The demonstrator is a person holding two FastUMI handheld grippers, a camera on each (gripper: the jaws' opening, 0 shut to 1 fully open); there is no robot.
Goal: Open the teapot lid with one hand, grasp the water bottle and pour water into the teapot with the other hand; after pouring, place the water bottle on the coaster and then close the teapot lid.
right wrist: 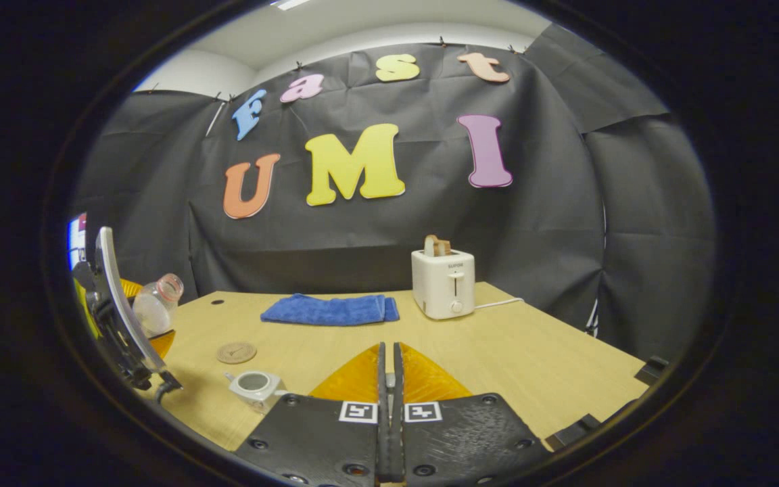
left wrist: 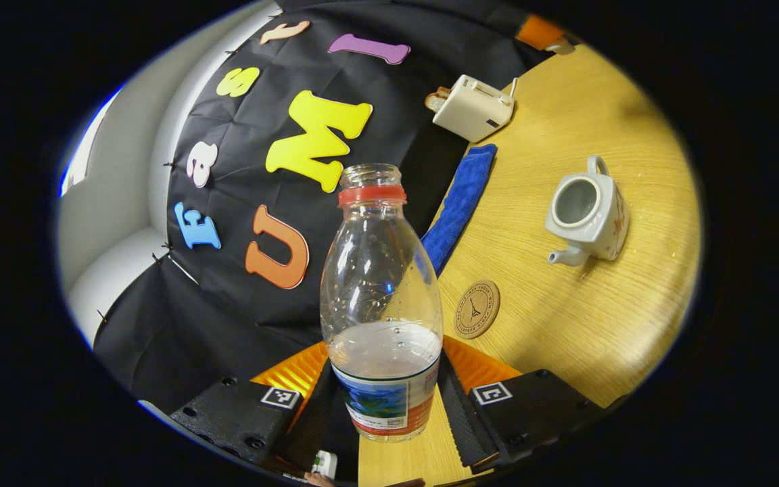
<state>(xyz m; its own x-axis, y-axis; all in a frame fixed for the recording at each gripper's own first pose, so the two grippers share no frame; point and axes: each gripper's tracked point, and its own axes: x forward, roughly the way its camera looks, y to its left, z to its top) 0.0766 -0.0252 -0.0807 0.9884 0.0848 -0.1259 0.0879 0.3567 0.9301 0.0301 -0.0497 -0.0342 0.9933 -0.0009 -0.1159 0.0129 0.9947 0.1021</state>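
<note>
The water bottle (left wrist: 381,304), uncapped and about a third full, is clamped low on its body between the left gripper (left wrist: 384,399) fingers and held above the counter (left wrist: 565,318). The teapot (left wrist: 589,216) stands lidless, with the coaster (left wrist: 477,309) nearer the bottle. The right gripper (right wrist: 389,379) looks pressed closed; whether it pinches the lid, I cannot tell. Best to bring the bottle's mouth right over the opening, then tip slowly.

Even, bright overhead light in both views; a ceiling strip shows at the top of the right gripper view. Soft short shadows on the wooden table (right wrist: 511,352). Glints on the water bottle (left wrist: 381,297). Strong fisheye bending toward edges; focus sharp throughout.
</note>
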